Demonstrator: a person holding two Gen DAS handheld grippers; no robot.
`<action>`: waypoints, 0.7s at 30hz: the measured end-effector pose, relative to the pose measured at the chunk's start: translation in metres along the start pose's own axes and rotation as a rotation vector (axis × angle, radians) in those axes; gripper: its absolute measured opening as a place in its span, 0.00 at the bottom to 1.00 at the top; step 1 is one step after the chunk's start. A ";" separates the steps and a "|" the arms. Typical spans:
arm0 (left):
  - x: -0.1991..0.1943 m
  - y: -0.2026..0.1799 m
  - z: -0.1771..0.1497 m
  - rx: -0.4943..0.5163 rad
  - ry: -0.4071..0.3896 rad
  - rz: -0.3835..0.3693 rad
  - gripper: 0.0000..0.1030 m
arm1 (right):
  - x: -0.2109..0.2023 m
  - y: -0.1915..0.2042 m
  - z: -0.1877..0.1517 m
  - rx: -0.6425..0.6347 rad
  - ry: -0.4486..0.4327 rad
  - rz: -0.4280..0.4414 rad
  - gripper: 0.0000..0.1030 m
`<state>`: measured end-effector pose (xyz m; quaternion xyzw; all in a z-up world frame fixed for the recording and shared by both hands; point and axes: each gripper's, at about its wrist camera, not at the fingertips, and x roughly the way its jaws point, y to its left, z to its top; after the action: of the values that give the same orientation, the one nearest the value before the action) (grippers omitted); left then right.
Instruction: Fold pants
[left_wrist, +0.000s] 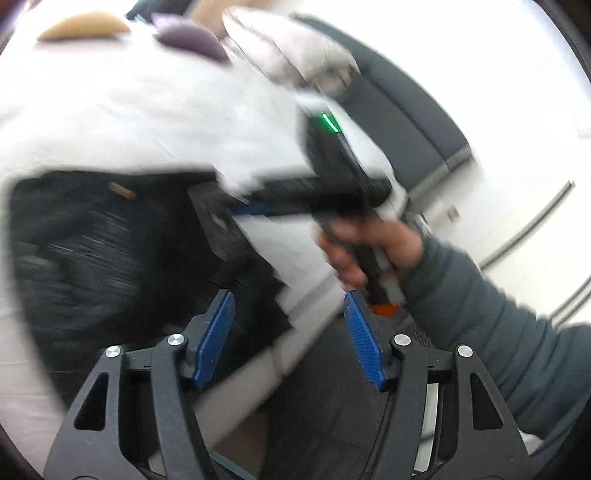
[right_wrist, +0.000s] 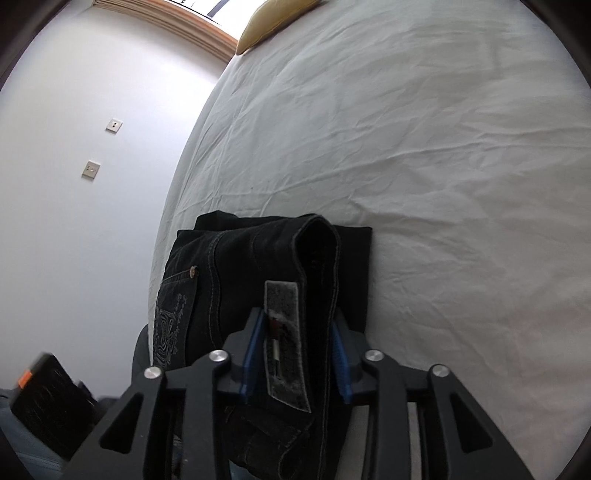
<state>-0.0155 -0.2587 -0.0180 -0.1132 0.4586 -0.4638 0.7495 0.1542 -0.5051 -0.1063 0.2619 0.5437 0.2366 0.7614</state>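
Black jeans (right_wrist: 236, 266) lie folded in a stack at the near edge of a white bed (right_wrist: 424, 147). My right gripper (right_wrist: 295, 328) is shut on the waistband part of the jeans, with a grey label (right_wrist: 284, 332) between its blue pads. In the blurred left wrist view the jeans (left_wrist: 110, 251) lie to the left on the bed. My left gripper (left_wrist: 288, 317) is open and empty above the bed's edge. The right gripper's body (left_wrist: 332, 184) and the hand holding it (left_wrist: 369, 247) show ahead of it.
A yellow pillow (right_wrist: 273, 22) lies at the far end of the bed, and a white wall (right_wrist: 74, 166) with two sockets runs along its left. The left wrist view shows a tan pillow (left_wrist: 85, 26), a purple pillow (left_wrist: 192, 37) and a dark couch (left_wrist: 406, 99).
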 end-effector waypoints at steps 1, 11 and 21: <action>-0.014 0.016 0.006 -0.044 -0.045 0.034 0.58 | -0.007 0.001 -0.002 0.004 -0.016 -0.018 0.43; -0.029 0.085 0.028 -0.120 -0.135 0.165 0.58 | -0.054 0.039 -0.062 0.047 -0.188 0.162 0.45; 0.054 0.104 -0.003 -0.050 -0.026 0.242 0.58 | -0.006 0.000 -0.112 0.201 -0.019 0.050 0.02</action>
<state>0.0516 -0.2442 -0.1132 -0.0815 0.4705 -0.3570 0.8028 0.0454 -0.4925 -0.1325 0.3526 0.5506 0.1975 0.7304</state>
